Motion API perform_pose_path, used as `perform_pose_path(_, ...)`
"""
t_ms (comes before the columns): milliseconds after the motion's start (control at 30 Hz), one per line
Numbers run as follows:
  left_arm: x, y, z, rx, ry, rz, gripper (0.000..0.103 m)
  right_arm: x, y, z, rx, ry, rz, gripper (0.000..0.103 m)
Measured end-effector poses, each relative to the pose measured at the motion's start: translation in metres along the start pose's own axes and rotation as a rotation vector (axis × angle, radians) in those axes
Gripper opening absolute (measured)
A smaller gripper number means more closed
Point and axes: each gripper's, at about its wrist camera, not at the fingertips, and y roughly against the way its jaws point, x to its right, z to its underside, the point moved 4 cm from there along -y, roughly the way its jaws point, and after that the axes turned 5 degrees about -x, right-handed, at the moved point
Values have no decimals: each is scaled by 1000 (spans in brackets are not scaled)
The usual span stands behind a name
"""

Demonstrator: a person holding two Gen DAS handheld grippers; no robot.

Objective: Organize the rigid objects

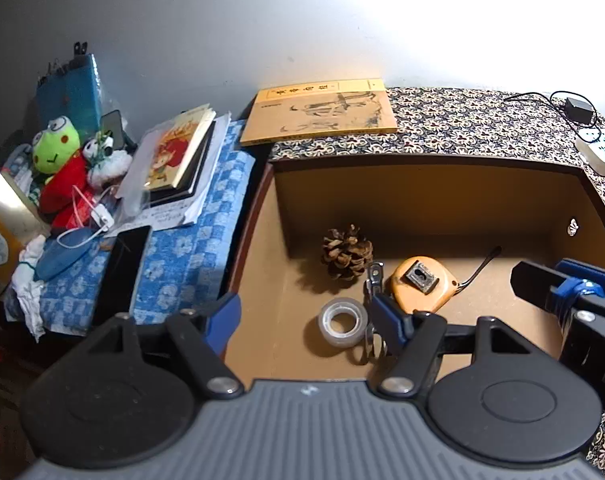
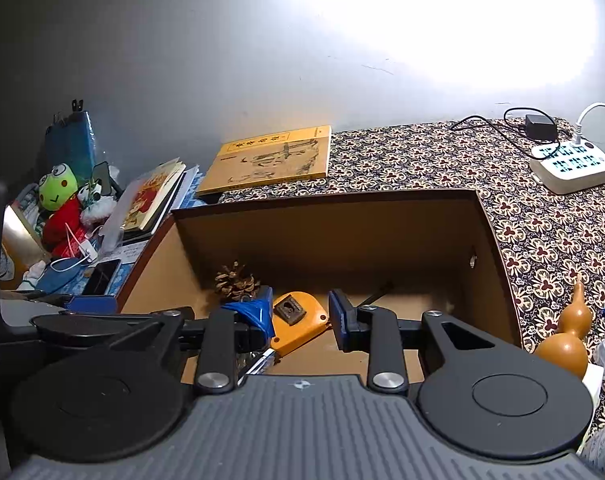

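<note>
Lived-in home room: plush frog (image 1: pixel 55 145) and stacked books (image 1: pixel 182 152) left of the grippers, patterned tablecloth (image 2: pixel 542 216), power strip (image 2: pixel 570 166) far right.

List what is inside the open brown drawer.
The drawer holds a pine cone, orange tape measure, clear tape roll and nail clippers; gripper bodies cover its near floor.

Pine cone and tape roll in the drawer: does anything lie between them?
No. In the left wrist view the drawer floor is bare between the pine cone and the tape roll; the nail clipper sits just right of that stretch.
</note>
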Motion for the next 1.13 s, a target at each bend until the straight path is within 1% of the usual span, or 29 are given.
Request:
perform_pose_path(200, 4, -8, -1, -12, -8, 19, 71, 0, -6, 3, -20, 13, 16, 13)
perform_pose_path(300, 5, -9, 0, -18, -4, 28, 71, -1, -6, 4, -25, 15, 11, 13)
perform_pose_path(567, 7, -9, 4, -24, -14, 12, 71, 1, -6, 7, -36, 15, 3, 14)
perform_pose_path(767, 12, -11, 6, -42, -21, 39, 71, 2, -9, 8, -46, 3, -1, 14)
perform_pose_path(1000, 13, -13, 6, -44, -27, 29, 71, 2, -13, 8, -56, 3, -7, 14)
perform_pose_path(1133, 12, -14, 5, -42, -32, 49, 69, 3, -14, 8, -58, -1, -9, 14)
